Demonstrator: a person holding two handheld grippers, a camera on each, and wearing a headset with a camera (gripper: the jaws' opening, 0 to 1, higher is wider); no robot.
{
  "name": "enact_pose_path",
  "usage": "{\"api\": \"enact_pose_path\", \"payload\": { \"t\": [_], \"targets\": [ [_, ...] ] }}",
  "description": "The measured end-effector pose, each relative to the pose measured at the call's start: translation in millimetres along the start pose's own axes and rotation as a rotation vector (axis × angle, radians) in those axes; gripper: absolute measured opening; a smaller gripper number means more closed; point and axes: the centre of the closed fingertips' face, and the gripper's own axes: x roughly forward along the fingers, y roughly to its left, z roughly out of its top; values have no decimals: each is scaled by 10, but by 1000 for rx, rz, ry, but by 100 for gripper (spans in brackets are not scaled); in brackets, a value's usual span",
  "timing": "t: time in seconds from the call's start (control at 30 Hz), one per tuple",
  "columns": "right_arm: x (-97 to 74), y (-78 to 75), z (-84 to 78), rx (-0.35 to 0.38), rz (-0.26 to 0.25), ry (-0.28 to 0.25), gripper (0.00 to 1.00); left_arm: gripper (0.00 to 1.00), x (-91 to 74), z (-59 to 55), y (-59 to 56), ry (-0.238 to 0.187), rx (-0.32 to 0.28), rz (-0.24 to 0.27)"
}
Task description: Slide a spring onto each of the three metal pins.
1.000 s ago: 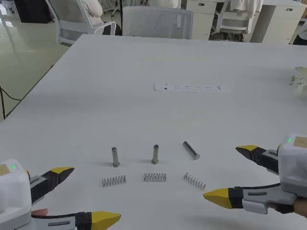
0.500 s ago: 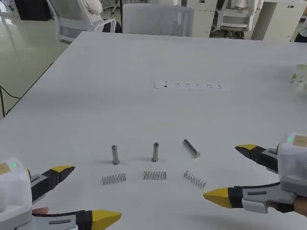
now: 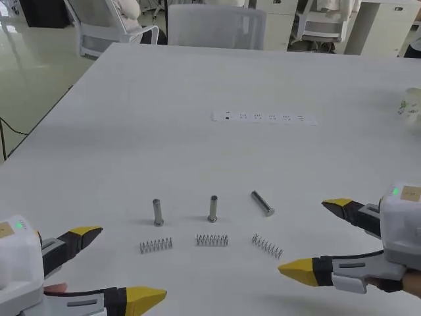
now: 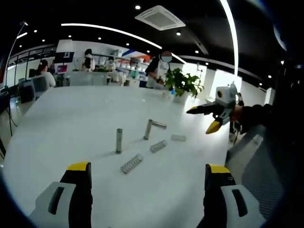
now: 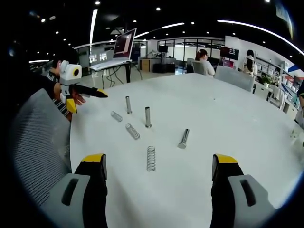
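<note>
Nothing moved since earlier, left gripper and right gripper hovering low, both gaping empty, flanking springs and pins

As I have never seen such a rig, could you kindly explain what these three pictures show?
A person holds a hand tool with two yellow-tipped fingers in each hand: the left gripper and the right gripper. The head view comes from a headset camera; each round picture comes from a camera on one gripper. On the white table, the left pin and middle pin stand upright; the right pin lies flat. Before them lie the left spring, middle spring and right spring. Both grippers are open, holding nothing.
</note>
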Motion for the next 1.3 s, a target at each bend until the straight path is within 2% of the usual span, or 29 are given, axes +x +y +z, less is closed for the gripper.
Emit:
{"api": "enact_pose_path", "payload": {
  "t": [0.8,1.3],
  "targets": [
    [11,16,-34,-1,11,14,91,95,12,-1,-20,5,-2,-7],
    [-1,-1,3,4,6,1,91,95,20,19,-22,0,3,-8]
  ]
}}
